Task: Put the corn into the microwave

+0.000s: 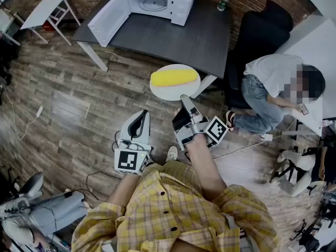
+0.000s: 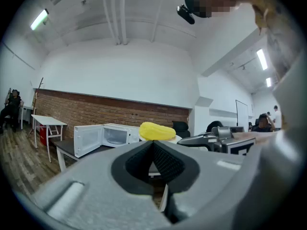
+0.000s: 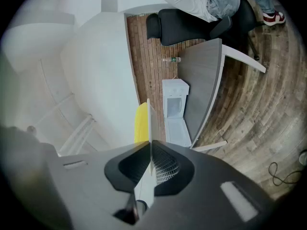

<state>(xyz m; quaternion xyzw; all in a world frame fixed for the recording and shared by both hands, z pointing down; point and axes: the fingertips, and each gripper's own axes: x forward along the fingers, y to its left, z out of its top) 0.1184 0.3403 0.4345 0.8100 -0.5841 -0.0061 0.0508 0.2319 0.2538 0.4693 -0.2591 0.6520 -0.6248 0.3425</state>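
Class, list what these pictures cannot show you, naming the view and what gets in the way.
- Head view: near rim of the plate, covered by the right gripper.
- Right gripper view: most of the corn, behind the edge-on plate.
- Head view: label on the bottle, too small.
- Head view: upper inside of the microwave, hidden by its own top.

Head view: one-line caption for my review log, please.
The right gripper holds the plate of corn by its rim, short of the open microwave on the table.
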